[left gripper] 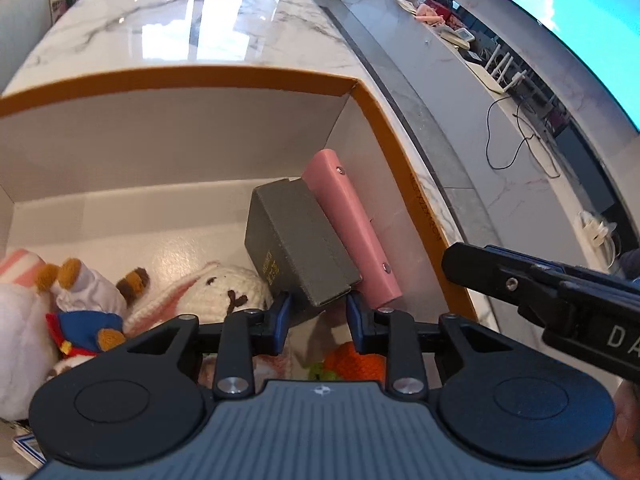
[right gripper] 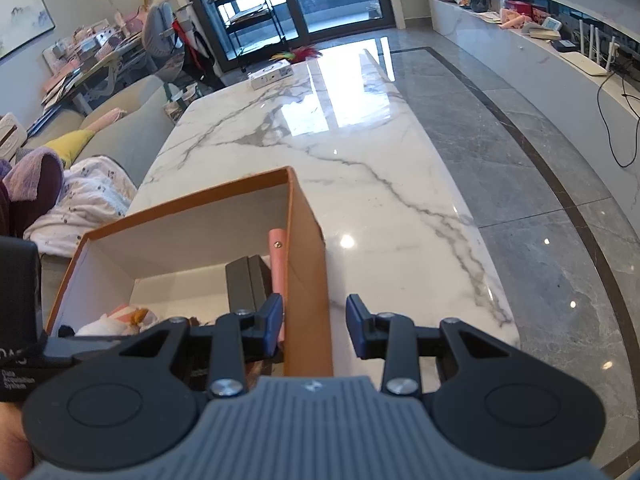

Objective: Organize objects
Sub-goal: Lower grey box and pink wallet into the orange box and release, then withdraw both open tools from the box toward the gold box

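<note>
An orange-rimmed cardboard box (left gripper: pixel 384 128) stands on the marble table (left gripper: pixel 224 32). Inside it a dark grey box (left gripper: pixel 296 240) leans against a pink case (left gripper: pixel 352 232) by the right wall. Plush toys (left gripper: pixel 80 304) and a white knitted toy (left gripper: pixel 216 288) lie on the box floor. My left gripper (left gripper: pixel 319 322) is inside the box, its jaws open around the near corner of the dark grey box. My right gripper (right gripper: pixel 314 326) is open and empty, its jaws astride the box's right wall (right gripper: pixel 308 272). The dark grey box (right gripper: pixel 246 284) and pink case (right gripper: pixel 277 264) also show there.
A small white carton (right gripper: pixel 272 74) lies at the table's far end. A sofa with blankets (right gripper: pixel 92 184) runs along the left. Grey floor (right gripper: pixel 540 184) and a TV bench with routers (right gripper: pixel 580 60) lie to the right.
</note>
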Tool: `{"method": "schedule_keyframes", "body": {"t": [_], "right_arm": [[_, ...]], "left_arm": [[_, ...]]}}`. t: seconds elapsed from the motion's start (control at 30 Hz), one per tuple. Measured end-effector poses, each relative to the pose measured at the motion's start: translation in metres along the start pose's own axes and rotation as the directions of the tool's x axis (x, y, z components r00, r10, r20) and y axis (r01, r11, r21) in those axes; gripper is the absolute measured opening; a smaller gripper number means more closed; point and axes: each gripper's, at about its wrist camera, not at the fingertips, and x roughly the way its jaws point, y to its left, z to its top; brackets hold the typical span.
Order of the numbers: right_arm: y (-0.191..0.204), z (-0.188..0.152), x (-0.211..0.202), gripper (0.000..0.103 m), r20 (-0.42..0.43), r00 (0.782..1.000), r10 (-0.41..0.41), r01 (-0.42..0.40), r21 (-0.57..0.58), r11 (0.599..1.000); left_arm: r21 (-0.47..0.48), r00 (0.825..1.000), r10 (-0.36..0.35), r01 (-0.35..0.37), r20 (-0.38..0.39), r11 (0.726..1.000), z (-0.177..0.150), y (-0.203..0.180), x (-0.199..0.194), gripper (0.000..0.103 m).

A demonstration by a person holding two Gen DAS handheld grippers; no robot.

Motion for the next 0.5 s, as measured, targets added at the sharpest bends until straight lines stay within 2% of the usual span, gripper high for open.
{"method": "schedule_keyframes", "body": {"t": [0.17,0.33,0.4,0.5], "right_arm": [[0.002,-0.004,-0.008,0.042,0.010,1.000,-0.016,0.017,-0.014,1.000],[0.003,-0.009,-0.023,0.044,0.028,0.999,-0.023,0.023,-0.016,1.000],[0.004,-0.015,-0.032,0.050,0.046,0.999,-0.012,0.013,-0.014,1.000],[0.010,-0.025,-0.047,0.051,0.073,0.997,0.023,-0.022,-0.018,1.000]], "left_arm": [[0.042,0.999,-0.002,0.000,0.035,0.999,-0.008,-0.004,-0.017,0.033],[0.103,0.994,0.008,-0.020,0.111,0.994,-0.015,-0.012,-0.052,0.033],[0.111,0.991,0.000,-0.015,0.136,0.994,-0.021,-0.013,-0.068,0.033],[0.138,0.986,0.014,-0.037,0.168,0.990,-0.031,-0.017,-0.095,0.034]]}}
